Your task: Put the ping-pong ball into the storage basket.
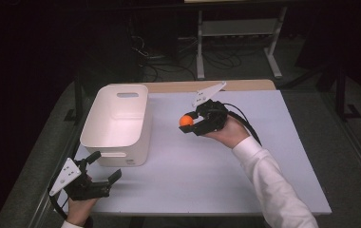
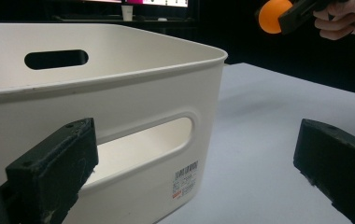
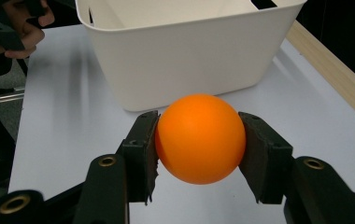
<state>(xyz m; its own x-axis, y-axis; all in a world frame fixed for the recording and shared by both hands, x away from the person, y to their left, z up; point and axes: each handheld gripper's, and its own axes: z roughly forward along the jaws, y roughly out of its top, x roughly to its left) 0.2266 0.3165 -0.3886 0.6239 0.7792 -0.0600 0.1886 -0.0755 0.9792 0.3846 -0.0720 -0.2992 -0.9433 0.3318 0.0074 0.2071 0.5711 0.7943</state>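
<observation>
An orange ball (image 3: 200,138) is clamped between the two black jaws of my right gripper (image 3: 199,144), which is shut on it and held above the white table, to the right of the bin. In the high view the orange ball (image 1: 185,120) and right gripper (image 1: 190,123) hang near the table's middle. A white plastic bin (image 1: 117,124) with handle slots stands at the left, its inside bare. My left gripper (image 1: 106,166) rests open at the front left corner, just in front of the white bin (image 2: 119,88), nothing between its jaws. The ball (image 2: 272,16) shows in the left gripper view at top right.
The white table top (image 1: 207,175) has a wooden strip (image 1: 235,85) along its far edge. Beyond it stand a metal frame and cables on the dark floor. A white sleeve (image 1: 273,190) reaches in from the bottom right.
</observation>
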